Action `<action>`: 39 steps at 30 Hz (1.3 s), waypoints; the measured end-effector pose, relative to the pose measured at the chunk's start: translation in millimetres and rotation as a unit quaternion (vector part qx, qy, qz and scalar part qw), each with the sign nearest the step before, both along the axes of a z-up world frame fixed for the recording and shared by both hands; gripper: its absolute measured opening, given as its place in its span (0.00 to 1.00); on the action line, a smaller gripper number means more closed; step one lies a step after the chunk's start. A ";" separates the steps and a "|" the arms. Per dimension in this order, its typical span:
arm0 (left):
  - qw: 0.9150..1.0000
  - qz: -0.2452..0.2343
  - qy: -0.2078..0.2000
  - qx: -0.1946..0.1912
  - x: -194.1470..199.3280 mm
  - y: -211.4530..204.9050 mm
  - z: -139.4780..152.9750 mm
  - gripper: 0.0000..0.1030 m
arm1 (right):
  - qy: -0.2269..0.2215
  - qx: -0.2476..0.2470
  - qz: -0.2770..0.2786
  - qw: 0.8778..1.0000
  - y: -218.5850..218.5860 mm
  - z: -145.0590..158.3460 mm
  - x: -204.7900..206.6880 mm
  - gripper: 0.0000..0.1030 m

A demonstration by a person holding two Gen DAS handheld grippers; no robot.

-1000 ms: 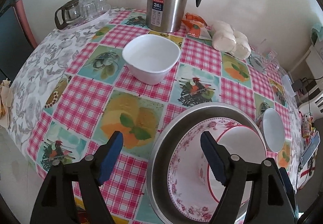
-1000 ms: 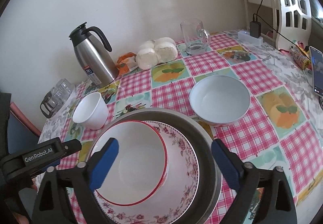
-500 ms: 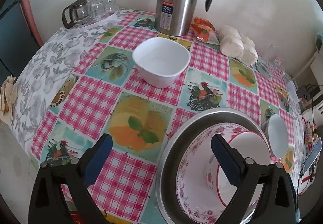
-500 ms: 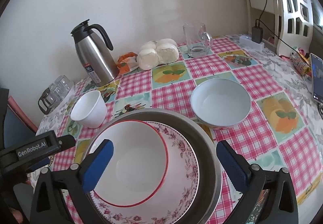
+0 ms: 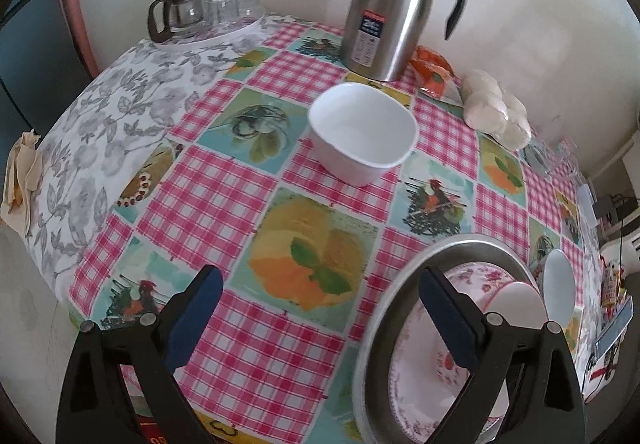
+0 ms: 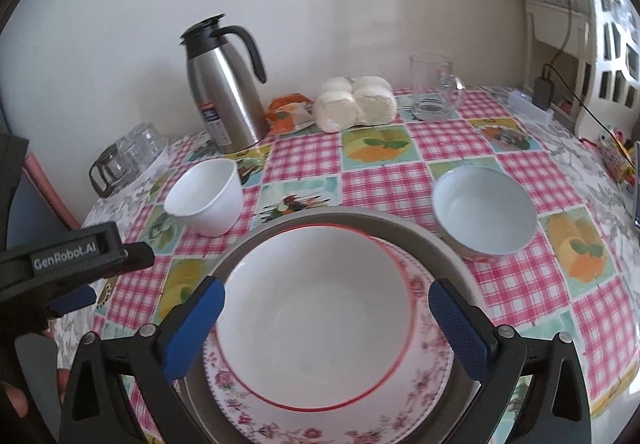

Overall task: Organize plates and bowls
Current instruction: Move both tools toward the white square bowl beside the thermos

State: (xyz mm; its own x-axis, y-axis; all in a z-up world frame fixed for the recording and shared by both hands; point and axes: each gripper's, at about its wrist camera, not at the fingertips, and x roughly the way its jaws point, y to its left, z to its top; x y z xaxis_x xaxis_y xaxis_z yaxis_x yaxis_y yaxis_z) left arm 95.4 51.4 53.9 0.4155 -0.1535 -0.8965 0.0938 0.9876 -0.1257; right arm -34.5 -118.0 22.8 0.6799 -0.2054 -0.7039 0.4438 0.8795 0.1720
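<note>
Plates and bowls are partly gathered already: a red-rimmed bowl [image 6: 316,320] is sitting in a floral plate [image 6: 424,376], which is lying in a wide metal basin [image 6: 432,244] at the near edge of the tabletop [image 6: 384,184]. Two pieces are standing loose, a white square-mouthed bowl [image 5: 362,132] on the left and a pale blue bowl [image 6: 484,210] just beside the basin's right rim. The step in hand looks like the start of a fresh pick-up.

Left claw [image 5: 320,318] is hanging released, its jaws having just been opening, with nothing but checked cloth between them; its right finger is overlapping the basin's edge in the view. Right claw [image 6: 326,328] is hovering spread wide above the red-rimmed bowl, gripping nothing.

Next, each claw probably needs to travel out to its nearer loose bowl, straddle one wall at the rim and close there.

A steel thermos jug [image 5: 394,4], a bag of buns [image 6: 354,104], a glass mug [image 6: 434,88] and a tray of glasses [image 5: 208,10] are crowding the far side, yet both paths are looking clear.
</note>
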 end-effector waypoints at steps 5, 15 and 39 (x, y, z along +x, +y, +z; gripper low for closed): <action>1.000 0.014 0.004 -0.005 7.7 18.1 -1.7 0.95 | 0.000 -0.008 0.011 1.000 15.8 -2.6 8.9 1.00; 0.999 0.042 0.015 -0.019 23.6 54.4 -7.8 0.95 | -0.010 -0.031 0.022 0.999 41.5 -0.7 23.3 1.00; 0.997 0.042 0.000 -0.064 72.0 60.1 -13.0 0.95 | 0.029 -0.022 0.040 0.999 67.1 6.6 82.3 1.00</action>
